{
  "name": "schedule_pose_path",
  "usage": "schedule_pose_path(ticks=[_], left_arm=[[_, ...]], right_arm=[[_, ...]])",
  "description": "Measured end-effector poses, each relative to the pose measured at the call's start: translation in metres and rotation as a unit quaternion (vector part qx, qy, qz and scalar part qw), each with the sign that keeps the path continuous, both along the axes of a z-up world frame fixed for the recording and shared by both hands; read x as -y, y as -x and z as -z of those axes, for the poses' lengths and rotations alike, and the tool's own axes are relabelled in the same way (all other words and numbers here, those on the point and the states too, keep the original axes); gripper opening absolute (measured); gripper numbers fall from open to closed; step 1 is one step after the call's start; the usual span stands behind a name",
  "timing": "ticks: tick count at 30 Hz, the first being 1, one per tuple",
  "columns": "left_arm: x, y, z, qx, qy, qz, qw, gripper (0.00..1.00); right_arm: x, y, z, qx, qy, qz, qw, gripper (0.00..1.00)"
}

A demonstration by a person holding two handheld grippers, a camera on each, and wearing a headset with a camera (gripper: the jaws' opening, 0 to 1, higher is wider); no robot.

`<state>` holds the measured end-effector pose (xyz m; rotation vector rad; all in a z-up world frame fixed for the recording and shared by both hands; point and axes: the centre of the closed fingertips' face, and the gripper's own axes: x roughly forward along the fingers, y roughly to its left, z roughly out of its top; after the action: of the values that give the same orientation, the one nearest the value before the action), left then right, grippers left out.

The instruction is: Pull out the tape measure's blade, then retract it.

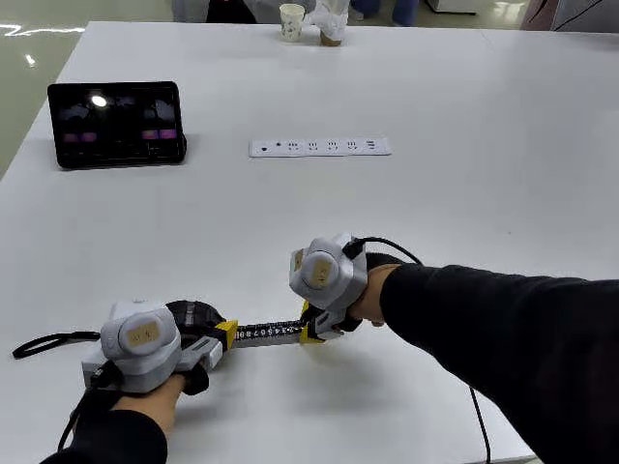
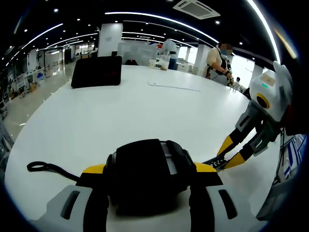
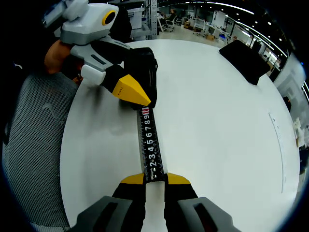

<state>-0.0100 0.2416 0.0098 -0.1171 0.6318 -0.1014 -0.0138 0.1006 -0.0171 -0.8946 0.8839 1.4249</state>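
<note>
A white table holds a black tape measure, lying near its front edge. The left gripper has its yellow-tipped jaws clamped on either side of the case. The right gripper has its jaws pressed together, pinching the tip of the blade, which is drawn out a short way between the two.

The case looks hard, compact and fairly weighty, so gripping its flat sides seems secure. The blade appears thin, springy and likely to snap back, so it is best held at its end hook.

White numerals 2 to 9 read along the dark blade, then a red-marked 10. No brand name is legible.
</note>
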Motion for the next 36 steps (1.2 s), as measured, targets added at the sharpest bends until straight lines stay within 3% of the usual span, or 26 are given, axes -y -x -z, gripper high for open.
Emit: schedule_pose_path(ticks=[36], left_arm=[[0.000,0.000,0.001,-0.005,0.007,-0.001,1.0000,0.63]], right_arm=[[-0.015,0.002,0.000,-0.003,-0.023,-0.001,0.9997,0.11]])
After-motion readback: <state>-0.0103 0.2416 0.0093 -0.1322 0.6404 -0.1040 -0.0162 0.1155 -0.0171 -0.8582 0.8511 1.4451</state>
